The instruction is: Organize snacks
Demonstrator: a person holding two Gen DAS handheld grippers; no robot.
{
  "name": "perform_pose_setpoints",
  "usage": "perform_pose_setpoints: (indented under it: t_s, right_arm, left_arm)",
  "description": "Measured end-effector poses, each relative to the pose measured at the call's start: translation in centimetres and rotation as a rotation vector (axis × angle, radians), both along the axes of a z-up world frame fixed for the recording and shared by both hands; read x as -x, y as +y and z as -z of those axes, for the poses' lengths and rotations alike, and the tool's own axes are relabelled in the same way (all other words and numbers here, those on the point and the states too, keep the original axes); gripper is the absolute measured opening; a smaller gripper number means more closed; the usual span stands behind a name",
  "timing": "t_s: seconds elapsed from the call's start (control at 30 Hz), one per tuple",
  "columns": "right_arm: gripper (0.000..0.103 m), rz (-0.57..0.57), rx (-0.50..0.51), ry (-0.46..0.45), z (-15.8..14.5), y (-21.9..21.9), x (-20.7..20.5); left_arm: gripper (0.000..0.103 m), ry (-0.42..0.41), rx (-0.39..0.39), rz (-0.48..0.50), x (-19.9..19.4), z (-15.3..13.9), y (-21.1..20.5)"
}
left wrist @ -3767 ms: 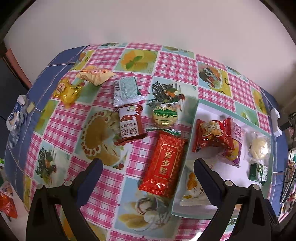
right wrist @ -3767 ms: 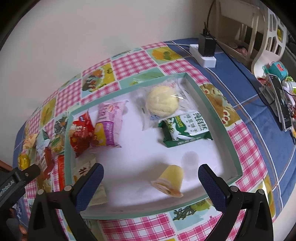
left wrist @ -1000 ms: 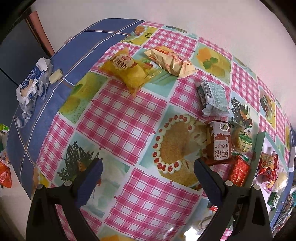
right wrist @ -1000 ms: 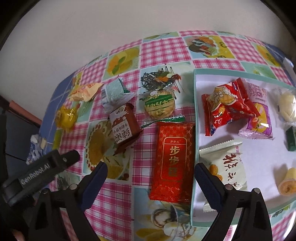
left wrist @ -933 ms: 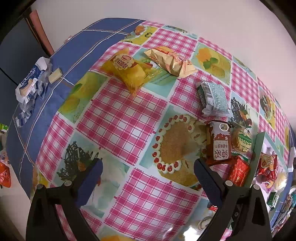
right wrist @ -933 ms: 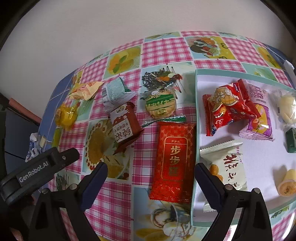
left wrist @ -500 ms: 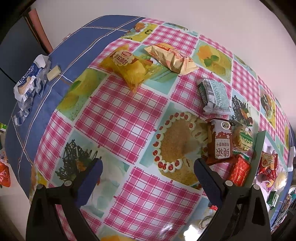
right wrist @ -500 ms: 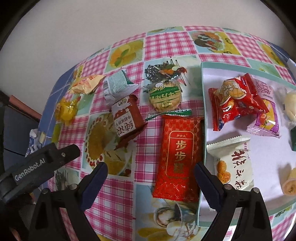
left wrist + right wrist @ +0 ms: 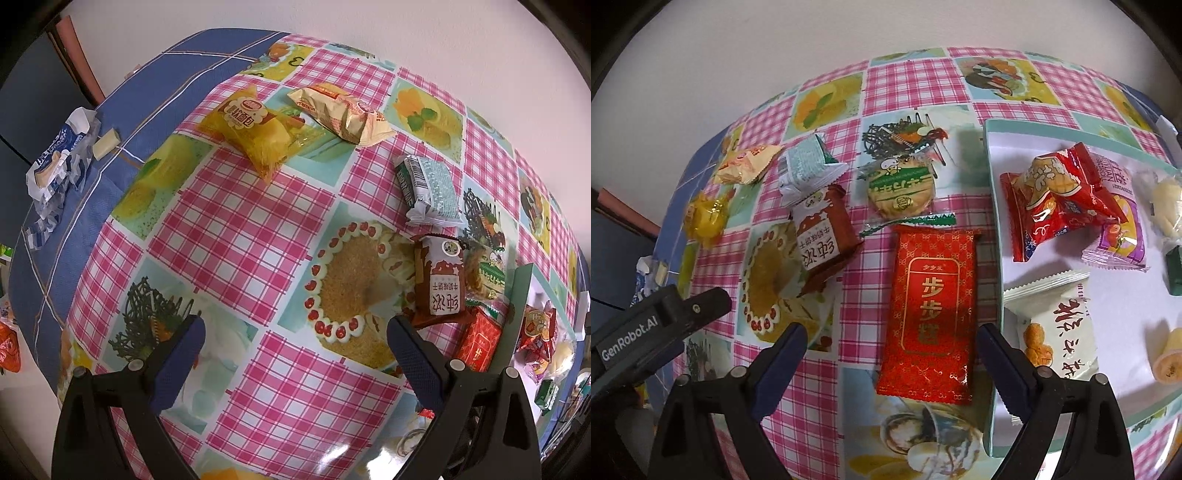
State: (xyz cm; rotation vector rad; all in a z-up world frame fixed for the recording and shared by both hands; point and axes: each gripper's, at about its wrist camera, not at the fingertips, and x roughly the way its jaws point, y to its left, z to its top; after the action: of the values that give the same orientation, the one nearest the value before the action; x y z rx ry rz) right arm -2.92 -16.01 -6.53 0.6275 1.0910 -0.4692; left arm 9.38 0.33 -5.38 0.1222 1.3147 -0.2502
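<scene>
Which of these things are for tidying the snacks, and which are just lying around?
For the job:
tray
red packet
brown packet
round green cookie
yellow packet
right gripper, open above the red packet, jaws closing

Just lying around:
crumpled blue-and-white wrapper
small white stick
picture tablecloth

Pink-checked tablecloth (image 9: 236, 236), red-gold packet (image 9: 931, 306)

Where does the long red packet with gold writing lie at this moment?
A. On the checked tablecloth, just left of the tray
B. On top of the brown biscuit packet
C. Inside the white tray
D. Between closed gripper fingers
A: in the right wrist view the long red packet lies flat on the tablecloth beside the tray, its right edge near the tray's left rim.
</scene>
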Motion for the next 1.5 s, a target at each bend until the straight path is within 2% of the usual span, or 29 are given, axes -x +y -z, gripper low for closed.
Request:
perform_pose_setpoints:
  t_s: [0.1, 0.33, 0.57, 0.63, 0.93, 1.17, 1.23, 1.5]
  right_arm:
    - [0.085, -0.007, 0.063, 0.037, 0.0, 0.3, -0.4]
    - [0.081, -0.019, 0.16, 0.094, 0.4, 0.8, -1.5]
    - [0.076, -0.031, 0.203, 0.116, 0.7, 0.9, -2.2]
    - [0.067, -0.039, 0.197, 0.116, 0.8, 0.9, -2.3]
    - [0.067, -0.05, 0.199, 0.121, 1.2, 1.0, -2.5]
    - [0.066, -0.08, 0.134, 0.08, 0.9, 1.5, -2.7]
    - [0.06, -0.079, 0.119, 0.071, 0.7, 1.4, -2.7]
    - [0.057, -0.053, 0.141, 0.124, 1.0, 0.7, -2.3]
  left_arm:
    - [0.099, 0.002, -0.003, 0.002, 0.0, 0.1, 0.0]
    - [0.099, 0.0, -0.017, 0.006, -0.1, 0.4, -0.2]
    - [0.099, 0.028, -0.055, 0.021, -0.3, 2.2, -1.1]
    - [0.099, 0.038, -0.06, 0.021, -0.4, 2.6, -1.3]
    - [0.099, 0.057, -0.063, 0.004, -1.6, 3.8, -0.8]
    - [0.099, 0.06, -0.061, 0.001, -1.9, 4.1, -0.5]
    - [0.099, 0.061, -0.062, 0.002, -1.9, 4.1, -0.6]
    - [0.099, 0.065, -0.069, 0.004, -1.9, 4.6, -0.5]
